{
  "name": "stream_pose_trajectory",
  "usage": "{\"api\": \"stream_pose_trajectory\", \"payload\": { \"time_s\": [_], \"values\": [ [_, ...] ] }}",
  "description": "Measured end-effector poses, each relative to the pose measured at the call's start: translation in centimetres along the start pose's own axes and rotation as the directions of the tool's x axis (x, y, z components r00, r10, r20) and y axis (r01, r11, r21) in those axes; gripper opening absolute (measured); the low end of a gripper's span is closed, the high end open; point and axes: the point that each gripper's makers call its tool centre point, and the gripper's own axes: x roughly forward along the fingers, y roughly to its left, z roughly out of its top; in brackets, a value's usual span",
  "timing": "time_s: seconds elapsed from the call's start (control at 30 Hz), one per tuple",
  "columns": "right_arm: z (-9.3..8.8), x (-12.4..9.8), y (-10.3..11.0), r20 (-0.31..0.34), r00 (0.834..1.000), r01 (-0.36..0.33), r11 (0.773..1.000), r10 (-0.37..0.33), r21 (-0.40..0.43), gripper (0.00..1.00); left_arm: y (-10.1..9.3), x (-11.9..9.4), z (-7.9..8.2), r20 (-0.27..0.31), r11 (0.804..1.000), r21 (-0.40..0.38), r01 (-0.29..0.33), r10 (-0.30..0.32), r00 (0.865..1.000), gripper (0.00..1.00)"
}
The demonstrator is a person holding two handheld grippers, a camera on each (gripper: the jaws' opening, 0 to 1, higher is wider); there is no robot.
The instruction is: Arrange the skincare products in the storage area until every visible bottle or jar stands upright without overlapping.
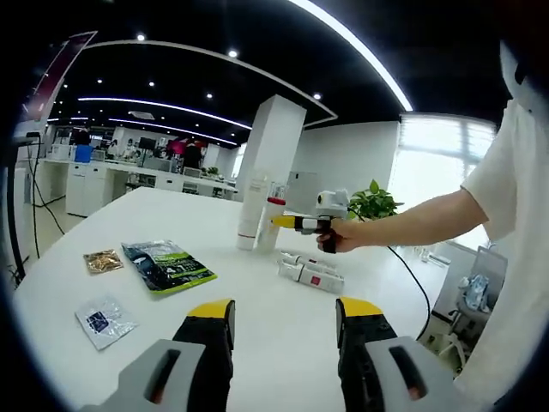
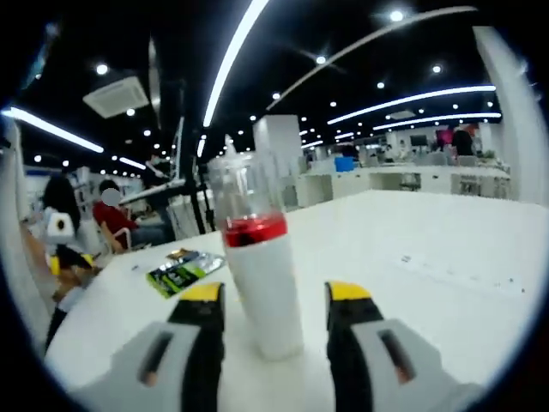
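We find the left gripper (image 1: pixel 284 316) held over the white table (image 1: pixel 257 335), jaws spread, nothing between them. On the table ahead of it lie a green packet (image 1: pixel 167 264), a small gold packet (image 1: pixel 104 260) and a clear sachet (image 1: pixel 105 321). Further on stand two upright bottles — a tall white one (image 1: pixel 250 215) and, just beside it, one with a red band (image 1: pixel 268 225). Two tubes (image 1: pixel 310 272) lie flat near them. The right gripper (image 2: pixel 267 296) sits astride the red-banded bottle (image 2: pixel 260 270) — jaws parted on either side, and we cannot tell whether they touch it. The bottle stands upright on the table.
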Motion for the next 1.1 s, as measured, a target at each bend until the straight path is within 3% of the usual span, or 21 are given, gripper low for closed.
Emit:
{"api": "stream_pose_trajectory", "payload": {
  "time_s": [0.1,0.2,0.3,0.33,0.4,0.53,0.7,0.77,0.87,1.0,1.1],
  "values": [
    [0.0,-1.6,0.7,0.043,0.999,0.031,0.999,-0.032,0.016,0.49,-0.1,0.0,0.2,0.010,1.000,0.000,0.005,-0.005,1.000,0.49],
    [-1.9,-3.2,1.7,-0.038,0.996,0.080,0.994,-0.077,0.073,0.50,-0.2,-0.2,0.1,0.019,1.000,-0.006,0.008,-0.008,1.000,0.49],
    [-2.2,-3.7,3.0,-0.060,0.994,0.099,0.994,-0.096,0.054,0.51,-0.5,-0.3,-0.1,0.019,1.000,-0.008,0.015,-0.015,1.000,0.49],
    [-2.7,-3.9,4.0,-0.105,0.990,0.106,0.991,-0.098,0.076,0.52,-0.8,-0.4,0.0,0.033,0.999,-0.026,0.027,-0.026,0.999,0.49],
    [-2.8,-3.9,4.7,-0.133,0.985,0.122,0.990,-0.112,0.068,0.52,-1.0,-0.4,0.2,0.046,0.999,-0.035,0.031,-0.030,0.999,0.49],
    [-3.8,-4.2,5.7,-0.221,0.960,0.175,0.985,-0.171,-0.001,0.52,-0.9,-0.5,0.7,0.057,0.999,-0.037,0.026,-0.024,0.998,0.49],
    [-4.4,-4.9,6.4,-0.229,0.939,0.268,0.963,-0.258,0.013,0.52,-0.7,-1.0,2.0,0.096,0.998,-0.055,0.021,-0.015,0.995,0.48],
    [-4.9,-5.5,6.3,-0.251,0.919,0.312,0.950,-0.304,-0.008,0.50,-0.5,-1.1,2.1,0.099,0.999,-0.052,0.016,-0.011,0.995,0.48],
    [-5.4,-6.0,6.8,-0.243,0.912,0.342,0.940,-0.330,0.009,0.49,-0.2,-1.1,2.1,0.097,0.999,-0.047,0.013,-0.008,0.995,0.48],
    [-6.2,-6.8,6.7,-0.267,0.889,0.381,0.924,-0.372,-0.018,0.45,0.2,-1.3,1.8,0.100,0.998,-0.057,0.010,-0.004,0.995,0.48],
    [-5.9,-7.5,7.1,-0.252,0.887,0.403,0.915,-0.388,0.011,0.43,0.3,-1.1,1.2,0.091,0.997,-0.072,0.016,-0.010,0.996,0.48]
  ]
}}
